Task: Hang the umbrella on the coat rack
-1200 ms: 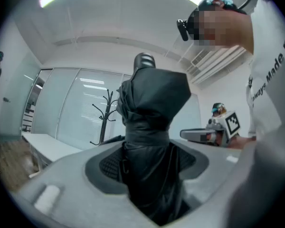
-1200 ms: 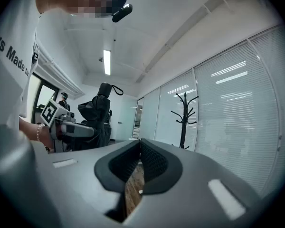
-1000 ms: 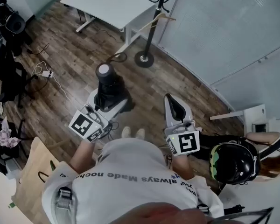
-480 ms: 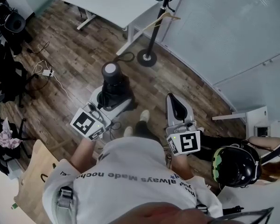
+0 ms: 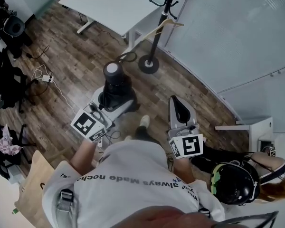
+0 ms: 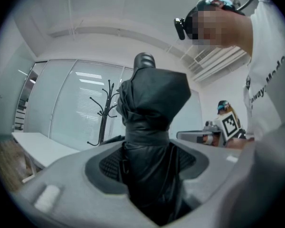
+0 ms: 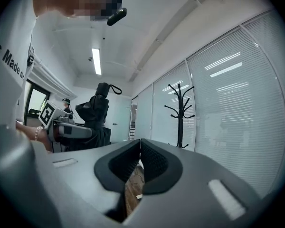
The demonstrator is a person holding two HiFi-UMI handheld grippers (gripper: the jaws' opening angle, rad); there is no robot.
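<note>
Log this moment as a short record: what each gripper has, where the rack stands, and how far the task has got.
left gripper: shut on the folded black umbrella, held upright
right gripper: shut, holding nothing
coat rack: ahead of the person, by the glass wall, next to the white table
on the rack: a wooden hanger
task status: umbrella not yet hung

Both arms are stuck out front, grippers pointing level. The left gripper [image 5: 115, 99] is clamped on the upright folded umbrella [image 6: 149, 127]. The right gripper [image 5: 179, 109] is pinched closed with nothing in it.
</note>
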